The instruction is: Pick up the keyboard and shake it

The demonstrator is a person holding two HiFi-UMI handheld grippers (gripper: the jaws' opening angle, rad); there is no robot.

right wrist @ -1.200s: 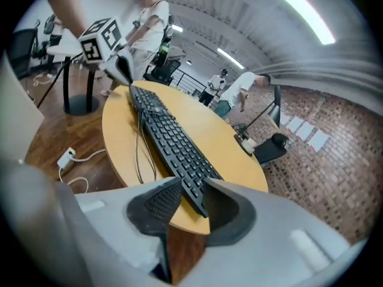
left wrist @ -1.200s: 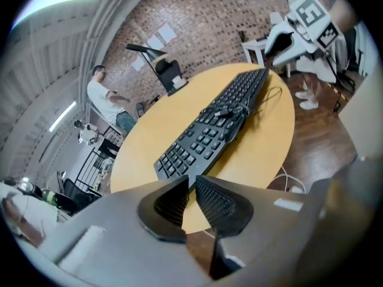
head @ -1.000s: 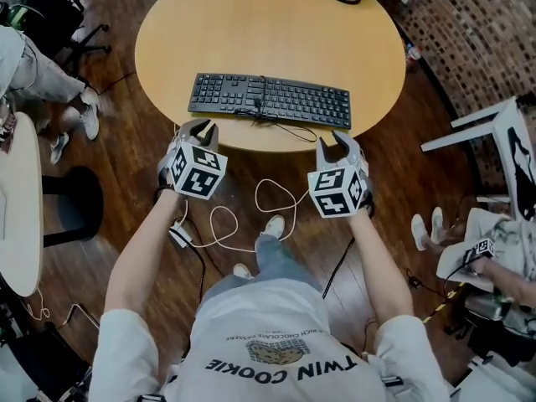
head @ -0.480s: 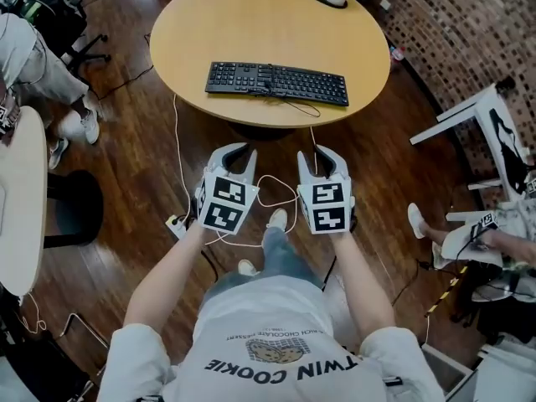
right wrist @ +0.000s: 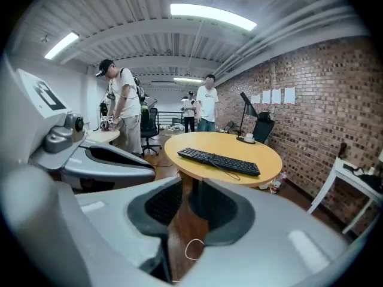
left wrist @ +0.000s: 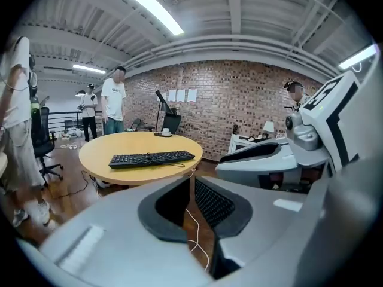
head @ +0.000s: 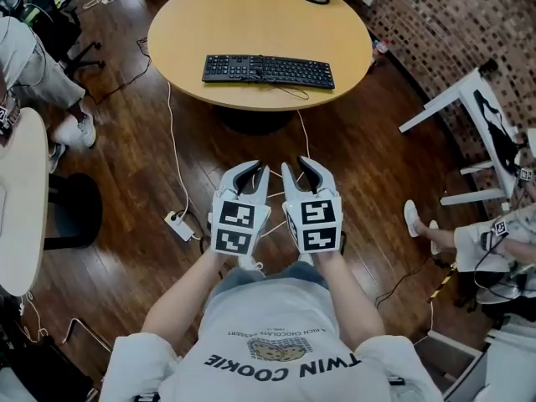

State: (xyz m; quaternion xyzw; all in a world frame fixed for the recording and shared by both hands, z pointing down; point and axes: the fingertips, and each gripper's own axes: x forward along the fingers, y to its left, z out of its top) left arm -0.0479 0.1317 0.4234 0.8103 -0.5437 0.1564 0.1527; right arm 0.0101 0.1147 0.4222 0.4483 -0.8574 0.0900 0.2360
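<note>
**Jaws empty as both grippers pull back from the desk**

Left gripper (head: 249, 177) is pinched almost closed on nothing. The right gripper (head: 306, 176), just beside it, stands parted after narrowing slightly, also empty. Both have retreated near the body, well apart from the black computer keyboard (head: 268, 71), which lies flat on the far round light-wood desk (head: 251, 15). No pickup is under way.

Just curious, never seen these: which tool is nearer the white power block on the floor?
Left. The left tool hangs above and just right of the white power block; the right tool is farther right, beyond the left one.
</note>
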